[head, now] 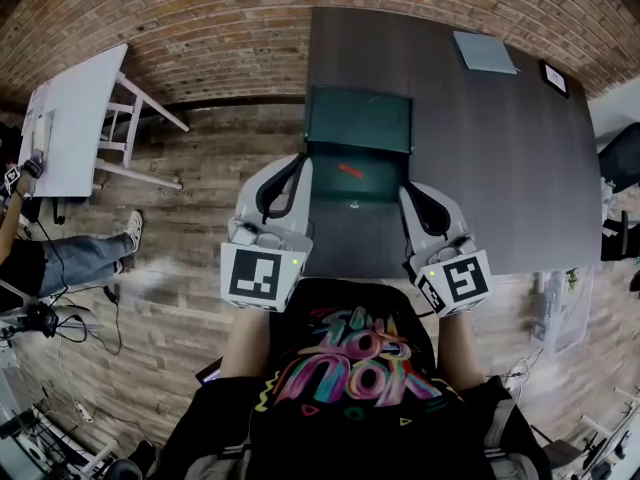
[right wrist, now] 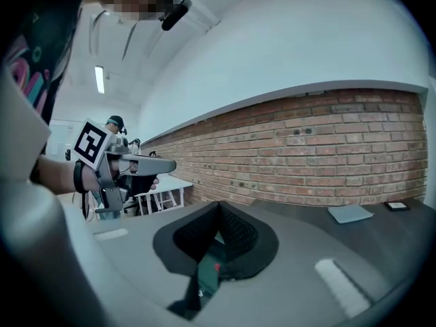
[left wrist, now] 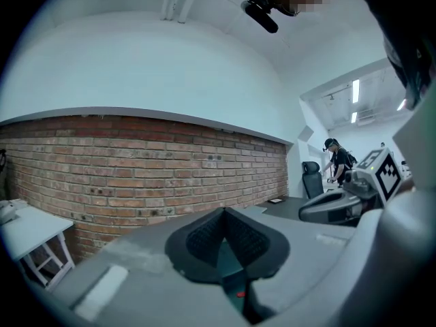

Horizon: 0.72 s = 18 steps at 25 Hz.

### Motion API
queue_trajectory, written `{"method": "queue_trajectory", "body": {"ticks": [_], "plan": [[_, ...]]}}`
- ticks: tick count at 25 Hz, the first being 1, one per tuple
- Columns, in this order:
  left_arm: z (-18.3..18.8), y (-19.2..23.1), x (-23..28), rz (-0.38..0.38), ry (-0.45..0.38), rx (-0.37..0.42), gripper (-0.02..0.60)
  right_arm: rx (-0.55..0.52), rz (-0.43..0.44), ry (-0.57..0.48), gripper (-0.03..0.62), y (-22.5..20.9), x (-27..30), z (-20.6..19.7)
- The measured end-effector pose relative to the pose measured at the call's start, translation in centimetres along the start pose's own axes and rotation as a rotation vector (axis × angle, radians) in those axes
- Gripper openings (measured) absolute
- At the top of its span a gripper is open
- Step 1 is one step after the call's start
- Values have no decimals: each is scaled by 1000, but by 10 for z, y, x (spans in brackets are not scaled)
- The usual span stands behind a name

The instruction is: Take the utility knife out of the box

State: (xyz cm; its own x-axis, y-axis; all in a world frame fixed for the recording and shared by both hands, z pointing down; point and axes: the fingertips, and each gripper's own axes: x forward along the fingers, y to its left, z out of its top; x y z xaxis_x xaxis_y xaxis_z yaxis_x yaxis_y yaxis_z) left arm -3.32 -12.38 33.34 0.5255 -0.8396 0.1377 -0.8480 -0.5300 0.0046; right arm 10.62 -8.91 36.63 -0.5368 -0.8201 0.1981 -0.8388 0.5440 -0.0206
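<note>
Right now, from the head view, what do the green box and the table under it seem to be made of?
Green box: probably rigid plastic or coated card, matte; flat, even dark-green panels without shine. Table: likely dark laminate or stained wood, matte; faint lengthwise grain-like streaks.

We seem to be in an office-style workroom or lab rather than a home, with everything set around one big dark table (head: 500, 168) that stands against a bare brick wall (head: 200, 28) on a wood-plank floor (head: 200, 208). Left of that table we see a white work table (head: 80, 118), a seated person (head: 60, 258) and loose cables (head: 62, 320) on the floor. Beyond the table's far end are an office chair (left wrist: 312, 179), a standing person (left wrist: 338, 159) and ceiling strip lights (left wrist: 355, 90).
</note>
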Motion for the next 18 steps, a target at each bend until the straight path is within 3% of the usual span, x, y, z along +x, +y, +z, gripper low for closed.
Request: {"method": "queue_trajectory", "body": {"ticks": [18], "plan": [[-14, 5, 4, 61, 46, -15, 0, -6, 260, 169, 121, 4, 60, -44]]}}
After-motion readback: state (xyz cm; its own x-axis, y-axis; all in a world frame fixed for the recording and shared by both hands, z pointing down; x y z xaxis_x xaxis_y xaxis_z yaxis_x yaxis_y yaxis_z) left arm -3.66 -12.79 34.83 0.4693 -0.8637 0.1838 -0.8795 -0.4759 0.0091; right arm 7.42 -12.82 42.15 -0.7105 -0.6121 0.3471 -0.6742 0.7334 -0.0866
